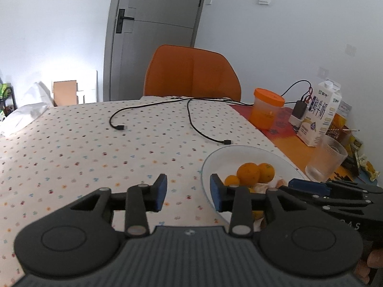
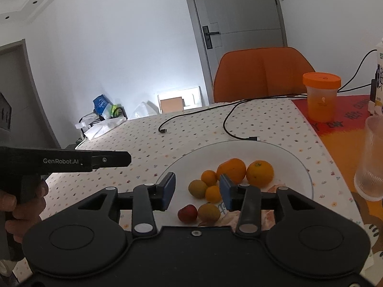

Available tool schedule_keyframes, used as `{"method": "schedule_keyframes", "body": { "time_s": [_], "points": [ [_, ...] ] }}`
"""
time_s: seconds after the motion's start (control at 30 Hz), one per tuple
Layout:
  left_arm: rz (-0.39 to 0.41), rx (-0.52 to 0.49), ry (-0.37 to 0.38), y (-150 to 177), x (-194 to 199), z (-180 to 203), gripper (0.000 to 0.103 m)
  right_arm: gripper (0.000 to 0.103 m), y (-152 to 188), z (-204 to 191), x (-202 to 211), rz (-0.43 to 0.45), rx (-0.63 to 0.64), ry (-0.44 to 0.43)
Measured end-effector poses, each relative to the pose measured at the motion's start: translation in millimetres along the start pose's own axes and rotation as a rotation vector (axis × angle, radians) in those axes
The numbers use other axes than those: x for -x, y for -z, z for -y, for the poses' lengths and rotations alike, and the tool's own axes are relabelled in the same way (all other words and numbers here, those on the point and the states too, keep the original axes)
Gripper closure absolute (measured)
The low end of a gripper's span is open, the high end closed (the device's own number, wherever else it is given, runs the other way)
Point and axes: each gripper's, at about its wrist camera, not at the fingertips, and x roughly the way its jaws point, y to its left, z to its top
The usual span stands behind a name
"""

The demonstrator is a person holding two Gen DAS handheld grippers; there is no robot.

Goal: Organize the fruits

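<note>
Oranges (image 2: 259,173), two; plate (image 2: 287,153), one

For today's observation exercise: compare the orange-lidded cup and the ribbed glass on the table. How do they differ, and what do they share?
The orange-lidded cup is closed by a lid; the ribbed glass is open-topped. The orange-lidded cup looks filled with orange contents; the ribbed glass looks empty. The cup's wall is smooth and cloudy; the glass's wall is clear with vertical ribs. Both stand upright on the orange mat, right of the plate.
</note>
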Motion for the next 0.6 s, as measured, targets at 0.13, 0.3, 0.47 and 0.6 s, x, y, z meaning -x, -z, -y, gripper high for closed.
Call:
{"method": "schedule_keyframes", "body": {
  "time_s": [0.13,0.3,0.47,0.6],
  "points": [
    [0.008,0.001,-0.007,2.8,10.3,-2.7,0.056,0.057,0.3,-5.5,2.7,0.002,0.002,-0.001],
    [0.013,-0.003,-0.033,5.2,23.6,-5.0,0.042,0.047,-1.2,-12.6,9.3,0.016,0.011,0.002],
    [0.036,-0.016,-0.08,6.7,41.8,-4.6,0.017,0.018,-2.0,-19.0,20.8,0.04,-0.003,0.015],
    [0.037,-0.014,-0.104,10.0,53.6,-3.5,0.01,0.004,-0.6,-23.7,31.4,0.052,-0.009,0.021]
  ]
}}
